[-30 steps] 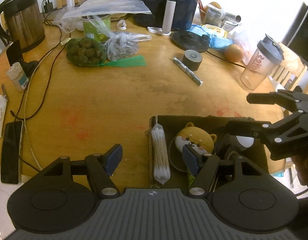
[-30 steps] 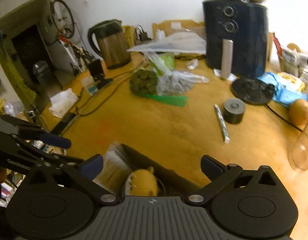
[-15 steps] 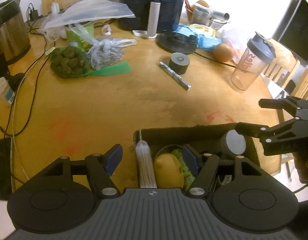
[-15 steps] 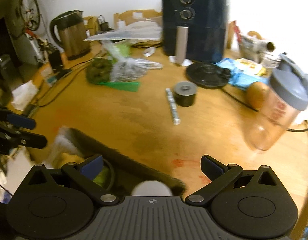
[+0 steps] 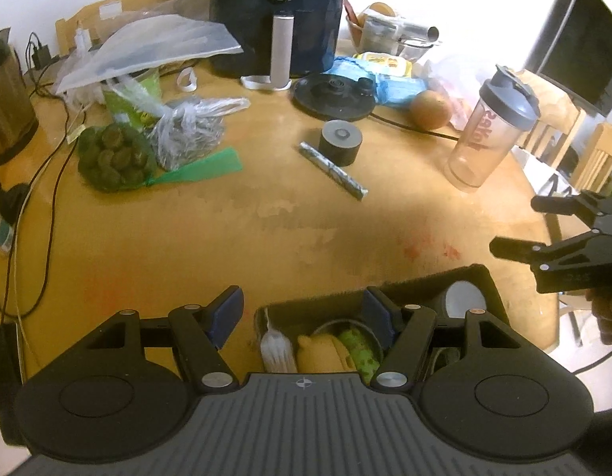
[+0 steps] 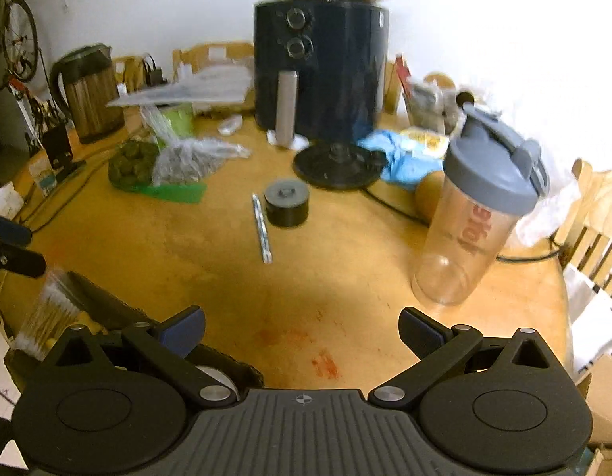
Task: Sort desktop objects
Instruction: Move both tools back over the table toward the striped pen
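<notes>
Plainly, the left gripper (image 5: 304,313) is spread about halfway and grips nothing, hovering over the near end of one dark box (image 5: 478,273) on the wooden surface (image 5: 226,238). Its partner, the right gripper (image 6: 302,329), gapes wide and empty. Ahead lie one dark round tin (image 6: 286,202), one wrapped stick (image 6: 261,228) beside it, and one shaker bottle (image 6: 474,214).

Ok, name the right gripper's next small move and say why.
Probably ease the right gripper forward toward the thin wrapped stick beside the black puck. Its jaws stand open and empty, the stick lies loose on the table ahead, and the box already holds other items.
</notes>
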